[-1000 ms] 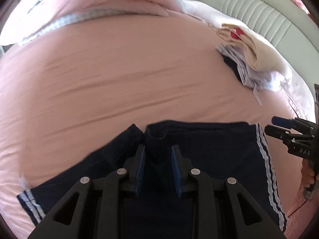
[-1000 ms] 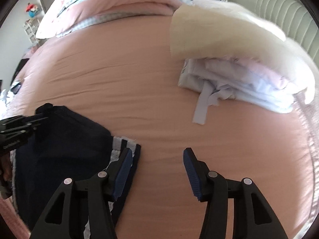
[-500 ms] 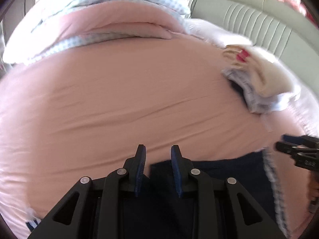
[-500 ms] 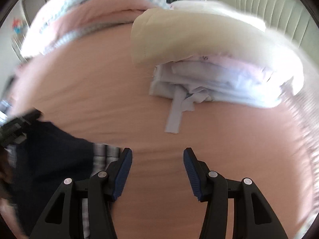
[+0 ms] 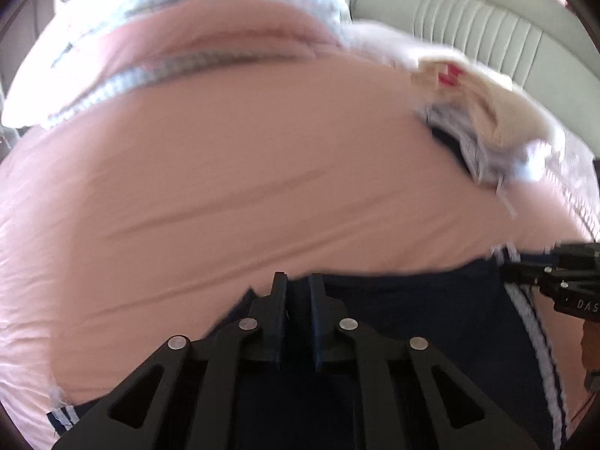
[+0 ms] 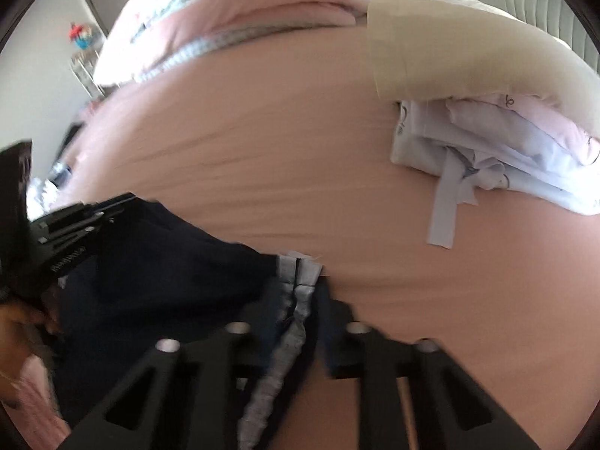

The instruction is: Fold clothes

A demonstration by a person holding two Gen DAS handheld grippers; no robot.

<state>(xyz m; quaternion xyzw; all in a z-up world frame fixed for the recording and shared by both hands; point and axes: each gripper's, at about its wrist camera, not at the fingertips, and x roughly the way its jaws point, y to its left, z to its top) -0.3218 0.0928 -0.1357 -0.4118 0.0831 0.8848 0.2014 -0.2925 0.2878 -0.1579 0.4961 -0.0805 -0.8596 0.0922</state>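
Shorts point(image 5: 431, 318) on bed point(image 5: 262, 187), near edge | soft, light, limp; best held at hems | left gripper point(image 5: 298, 300) just clamped dark cloth | right gripper point(image 6: 300, 322) just pinched striped side

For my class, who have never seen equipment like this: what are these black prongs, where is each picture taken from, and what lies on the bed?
There is no robot here: a person holds a hand-operated gripper in each hand, each with a camera looking along its jaws. One picture comes from the left gripper, the other from the right gripper. Both have just closed on the navy shorts: the left on the dark top edge, the right on the white-striped side. The shorts lie on a pink bedsheet. Further back sits a pile of pale folded clothes.
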